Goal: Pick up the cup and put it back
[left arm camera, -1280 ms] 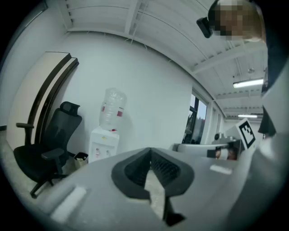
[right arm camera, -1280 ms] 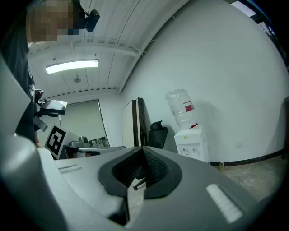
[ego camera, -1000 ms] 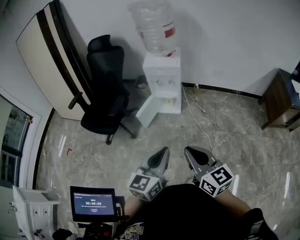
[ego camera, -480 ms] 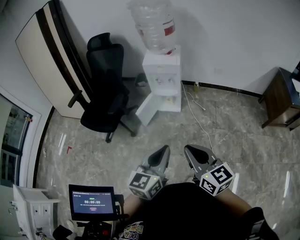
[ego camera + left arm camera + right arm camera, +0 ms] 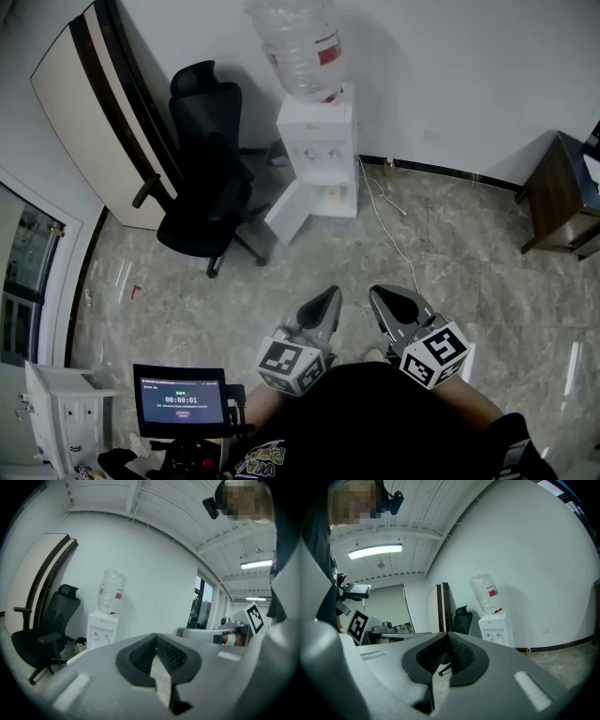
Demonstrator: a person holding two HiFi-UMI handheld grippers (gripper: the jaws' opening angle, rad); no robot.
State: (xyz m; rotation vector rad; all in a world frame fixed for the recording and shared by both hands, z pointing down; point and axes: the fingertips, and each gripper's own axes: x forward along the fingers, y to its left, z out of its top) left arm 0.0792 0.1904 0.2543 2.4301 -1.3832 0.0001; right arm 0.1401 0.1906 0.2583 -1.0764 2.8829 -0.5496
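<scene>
White walls, marble-tiled floor (image 5: 281, 281); black office chair (image 5: 202, 169) beside a water dispenser (image 5: 314, 159) (bottle on top).

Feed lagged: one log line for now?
left gripper: shut, empty | right gripper: shut, empty | cup: not in view | water dispenser: ahead

- The floor (image 5: 469, 272) is made of shiny grey stone tiles.
- A black chair (image 5: 202, 187) on wheels stands on it, near the wall.
- A white water machine (image 5: 319, 155) stands just beside the chair, with its low door open.
- A white cord (image 5: 382, 225) lies on the tiles by the machine.
- A brown wooden table (image 5: 553, 202) stands at the right edge.
- A small red mark (image 5: 137, 292) shows on the left.
</scene>
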